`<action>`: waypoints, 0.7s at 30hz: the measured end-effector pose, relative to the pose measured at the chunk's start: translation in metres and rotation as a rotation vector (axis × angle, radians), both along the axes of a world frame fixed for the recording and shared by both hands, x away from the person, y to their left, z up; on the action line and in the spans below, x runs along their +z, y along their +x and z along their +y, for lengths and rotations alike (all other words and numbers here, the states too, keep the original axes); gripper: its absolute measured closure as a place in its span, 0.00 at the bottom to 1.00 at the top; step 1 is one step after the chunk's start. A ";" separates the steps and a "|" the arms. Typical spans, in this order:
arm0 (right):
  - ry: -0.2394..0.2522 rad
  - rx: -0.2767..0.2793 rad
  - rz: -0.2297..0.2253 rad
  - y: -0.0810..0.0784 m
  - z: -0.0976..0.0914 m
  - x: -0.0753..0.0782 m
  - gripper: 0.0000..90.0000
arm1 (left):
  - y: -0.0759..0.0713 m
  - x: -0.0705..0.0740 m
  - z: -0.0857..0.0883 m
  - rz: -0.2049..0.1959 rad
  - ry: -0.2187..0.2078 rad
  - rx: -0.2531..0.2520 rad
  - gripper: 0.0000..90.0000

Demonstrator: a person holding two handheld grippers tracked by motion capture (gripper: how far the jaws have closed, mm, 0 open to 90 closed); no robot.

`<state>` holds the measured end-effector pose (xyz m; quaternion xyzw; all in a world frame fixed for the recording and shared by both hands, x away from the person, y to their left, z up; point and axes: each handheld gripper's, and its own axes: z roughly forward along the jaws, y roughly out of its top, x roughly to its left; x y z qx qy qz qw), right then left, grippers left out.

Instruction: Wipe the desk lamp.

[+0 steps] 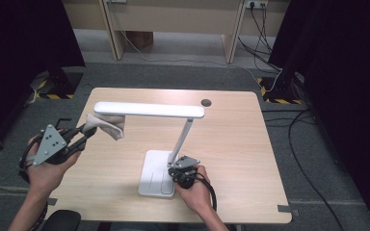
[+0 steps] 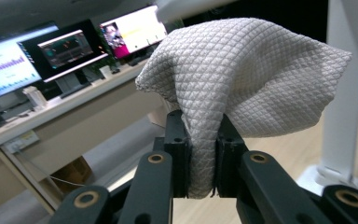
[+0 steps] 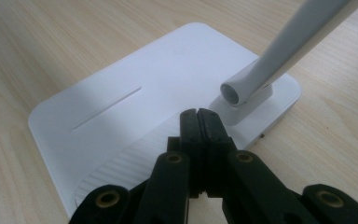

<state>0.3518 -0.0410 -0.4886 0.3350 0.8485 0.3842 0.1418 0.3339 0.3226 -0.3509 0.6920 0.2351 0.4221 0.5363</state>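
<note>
Plainly, the cloth (image 1: 107, 126) is the thing to follow: a pale quilted rag, bunched and held in the air just under the left end of the lamp head (image 1: 149, 109), above the table's (image 1: 231, 144) left half, nearer the far edge than the near one. That head is a long white bar whose long axis runs side to side, parallel with the far edge; its free end points toward the table's left edge, and the cloth hangs right at that end, so a wipe would probably travel rightward along the bar. The left gripper (image 1: 87, 131) pinches the cloth between its jaws, reaching in from the left edge, and is much the nearer tool to the head. The slanted white stem (image 1: 182, 140) drops to the lamp base (image 1: 156, 179) near the near edge. There the right gripper (image 1: 179, 169) rests with jaws pressed together, empty, tips on the base beside the stem's foot, seemingly steadying it.
</note>
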 end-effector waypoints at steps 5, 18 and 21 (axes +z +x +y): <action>-0.006 0.008 0.001 0.001 0.004 -0.006 0.99 | 0.002 0.013 0.007 -0.023 -0.013 0.023 0.87; -0.021 0.012 -0.004 0.001 0.005 -0.006 1.00 | 0.007 0.043 0.009 -0.071 -0.041 0.083 0.87; -0.035 0.012 -0.004 0.001 0.006 -0.005 1.00 | 0.007 0.050 0.006 -0.102 -0.056 0.100 0.87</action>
